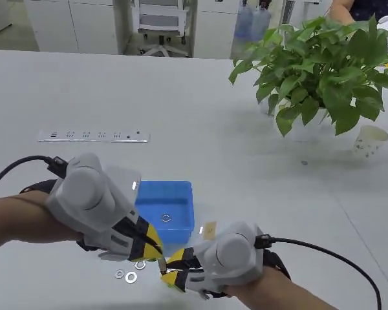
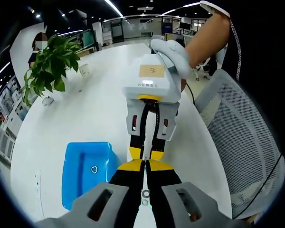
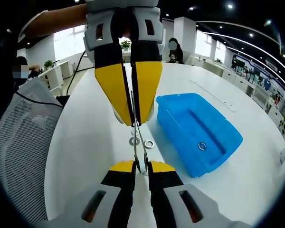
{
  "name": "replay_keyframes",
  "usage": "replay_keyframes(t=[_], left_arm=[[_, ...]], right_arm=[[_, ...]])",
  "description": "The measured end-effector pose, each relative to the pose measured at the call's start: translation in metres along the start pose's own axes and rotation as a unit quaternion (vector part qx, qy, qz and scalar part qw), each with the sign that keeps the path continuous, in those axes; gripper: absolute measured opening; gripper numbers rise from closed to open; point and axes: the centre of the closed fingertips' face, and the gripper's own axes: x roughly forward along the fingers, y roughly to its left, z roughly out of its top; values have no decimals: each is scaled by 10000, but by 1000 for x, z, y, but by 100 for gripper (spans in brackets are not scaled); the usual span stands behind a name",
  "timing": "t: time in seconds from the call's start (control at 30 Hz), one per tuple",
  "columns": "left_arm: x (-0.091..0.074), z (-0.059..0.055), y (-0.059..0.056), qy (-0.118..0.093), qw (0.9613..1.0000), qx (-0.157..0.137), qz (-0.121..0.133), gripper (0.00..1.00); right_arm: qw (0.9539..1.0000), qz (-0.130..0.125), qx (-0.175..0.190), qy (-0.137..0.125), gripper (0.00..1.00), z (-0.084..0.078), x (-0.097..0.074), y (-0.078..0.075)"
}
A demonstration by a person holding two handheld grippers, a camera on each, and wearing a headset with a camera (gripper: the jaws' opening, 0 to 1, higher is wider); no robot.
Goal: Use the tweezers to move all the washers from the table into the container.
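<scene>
Down at the near edge of the white table [image 1: 181, 110] the two grippers meet tip to tip; the left gripper [image 1: 156, 248] comes in from the left and the right gripper [image 1: 168, 271] from the right. Between them run the thin metal tweezers [image 3: 139, 152]; in the right gripper view the left gripper's yellow jaws are closed on the tweezers, and the right gripper's own jaws stand narrow, pressed close on either side of the other end.

Three washers [image 1: 130, 278] lie on the table just beside the jaw tips, on the near side of the container [image 1: 161, 187]; in the right gripper view two of them sit either side of the tweezers, and I cannot tell whether the tweezers touch either. The container is a blue open tray, just beyond the grippers; one washer [image 1: 165, 218] lies on its floor.

Far right stands a leafy plant [image 1: 317, 71], with a paper cup [image 1: 370, 141] on the table near it; far left a power strip [image 1: 94, 135] lies flat on the table, well apart from the work.
</scene>
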Motion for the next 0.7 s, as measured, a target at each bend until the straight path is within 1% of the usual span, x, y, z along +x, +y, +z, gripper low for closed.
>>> replay_keyframes(t=[0.3, 0.43, 0.5, 0.7], left_arm=[[1, 0, 6, 16, 10000, -68, 48, 6], [2, 2, 7, 10, 10000, -71, 36, 6], [2, 2, 8, 13, 10000, -65, 33, 6], [2, 2, 8, 9, 10000, -66, 19, 6]], right_arm=[[9999, 89, -69, -119, 17, 12, -1, 1], [9999, 85, -94, -97, 16, 12, 1, 1], [9999, 59, -85, -102, 14, 12, 1, -1], [9999, 61, 13, -116, 12, 11, 0, -3]])
